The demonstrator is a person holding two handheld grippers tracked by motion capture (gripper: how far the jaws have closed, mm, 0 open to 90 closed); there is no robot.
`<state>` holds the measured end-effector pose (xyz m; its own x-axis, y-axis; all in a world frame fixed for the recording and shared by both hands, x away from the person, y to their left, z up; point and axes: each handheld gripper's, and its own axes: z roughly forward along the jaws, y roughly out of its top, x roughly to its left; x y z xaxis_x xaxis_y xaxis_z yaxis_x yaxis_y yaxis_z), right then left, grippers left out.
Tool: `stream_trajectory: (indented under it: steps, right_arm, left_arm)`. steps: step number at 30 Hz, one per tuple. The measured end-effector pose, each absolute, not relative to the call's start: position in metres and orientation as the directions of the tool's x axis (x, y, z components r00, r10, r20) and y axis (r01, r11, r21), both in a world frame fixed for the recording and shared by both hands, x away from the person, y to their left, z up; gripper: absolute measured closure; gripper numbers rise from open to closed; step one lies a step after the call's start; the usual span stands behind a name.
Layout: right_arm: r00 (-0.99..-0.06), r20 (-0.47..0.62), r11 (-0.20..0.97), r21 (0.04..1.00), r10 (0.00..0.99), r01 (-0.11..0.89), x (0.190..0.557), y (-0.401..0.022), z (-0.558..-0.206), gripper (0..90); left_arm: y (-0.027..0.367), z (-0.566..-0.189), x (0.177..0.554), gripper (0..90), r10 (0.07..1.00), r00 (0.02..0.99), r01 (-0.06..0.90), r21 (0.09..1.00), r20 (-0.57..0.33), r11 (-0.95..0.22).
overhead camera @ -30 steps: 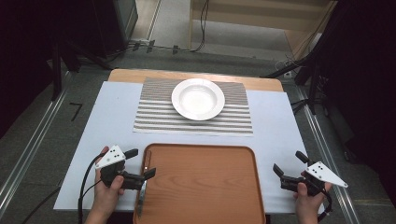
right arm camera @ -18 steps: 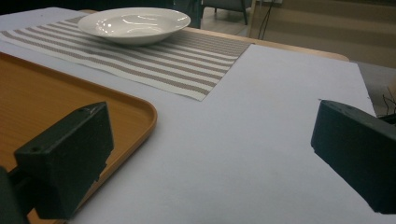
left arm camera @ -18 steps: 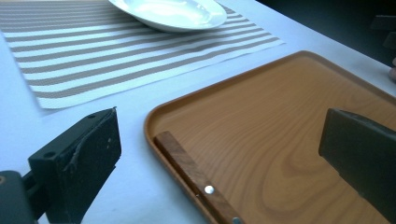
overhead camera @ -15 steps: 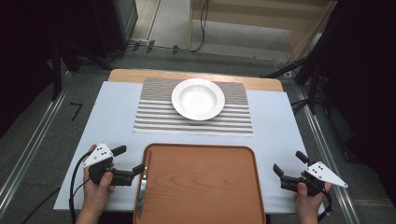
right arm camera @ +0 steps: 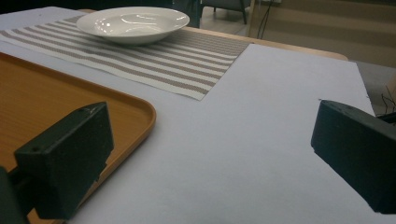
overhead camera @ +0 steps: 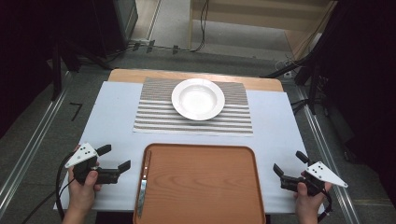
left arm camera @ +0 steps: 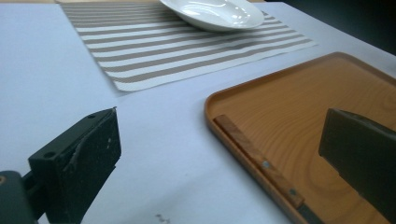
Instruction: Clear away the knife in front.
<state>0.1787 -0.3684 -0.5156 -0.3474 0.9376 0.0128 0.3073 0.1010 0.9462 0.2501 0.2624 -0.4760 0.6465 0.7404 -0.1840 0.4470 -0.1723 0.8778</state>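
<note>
A wooden-handled knife [overhead camera: 144,179] lies along the left inner edge of the orange-brown tray [overhead camera: 201,186]. In the left gripper view the knife [left arm camera: 254,158] is just ahead, on the tray [left arm camera: 327,93]. My left gripper [overhead camera: 115,157] hovers over the white table cover left of the tray, open, nothing between its jaws. My right gripper [overhead camera: 289,162] is right of the tray, open and empty. A white plate [overhead camera: 198,99] rests on a striped placemat [overhead camera: 154,116] at the far side. The left gripper [left arm camera: 224,140] and right gripper [right arm camera: 215,144] both show wide gaps.
The plate [right arm camera: 133,21] and placemat [right arm camera: 187,60] lie beyond the tray's corner [right arm camera: 140,116]. A white sheet [overhead camera: 112,116] covers the table. Cables trail from both grippers toward the near edge. Dark floor and metal rails flank the table.
My left gripper has drawn back leftward from the tray's left edge, where it stood a second ago. The right gripper has not moved.
</note>
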Motion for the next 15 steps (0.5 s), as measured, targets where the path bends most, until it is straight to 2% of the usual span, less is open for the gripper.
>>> stream_trajectory:
  steps: [15]
  right_arm:
    - [-0.337, 0.01, 0.1, 0.947, 0.941, 0.306, 0.179, -0.369, -0.516, 0.0]
  left_arm:
    - [0.305, -0.479, 0.253, 0.0, 0.793, 0.582, 0.446, 0.885, -0.177, -0.13]
